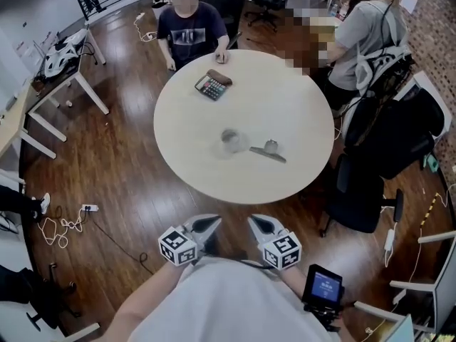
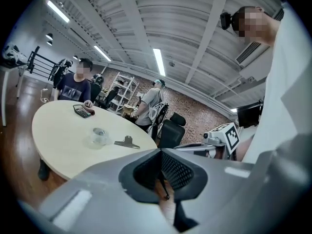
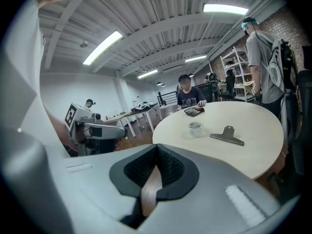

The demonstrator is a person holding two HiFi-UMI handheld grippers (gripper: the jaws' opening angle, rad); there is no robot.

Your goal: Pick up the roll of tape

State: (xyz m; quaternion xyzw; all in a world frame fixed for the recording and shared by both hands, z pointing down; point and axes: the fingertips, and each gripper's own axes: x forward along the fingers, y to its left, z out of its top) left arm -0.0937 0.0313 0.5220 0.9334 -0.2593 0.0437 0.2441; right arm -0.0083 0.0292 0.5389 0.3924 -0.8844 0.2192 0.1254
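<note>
The roll of clear tape [image 1: 232, 140] lies near the middle of the round pale table [image 1: 185, 127], with nothing touching it. It also shows in the left gripper view as the tape [image 2: 99, 135] and in the right gripper view as the tape [image 3: 196, 128]. My left gripper [image 1: 206, 225] and right gripper [image 1: 260, 225] hover side by side over the wood floor, short of the table's near edge. The left gripper [image 2: 160, 152] has its jaws shut with nothing in them. The right gripper [image 3: 157, 147] also has its tips together and holds nothing.
A metal clip [image 1: 268, 150] lies just right of the tape. A calculator [image 1: 211, 85] sits at the far side, by a seated person [image 1: 191, 27]. Another person [image 1: 367, 34] and black chairs [image 1: 388, 141] stand at the right. Cables [image 1: 60, 226] lie on the floor at the left.
</note>
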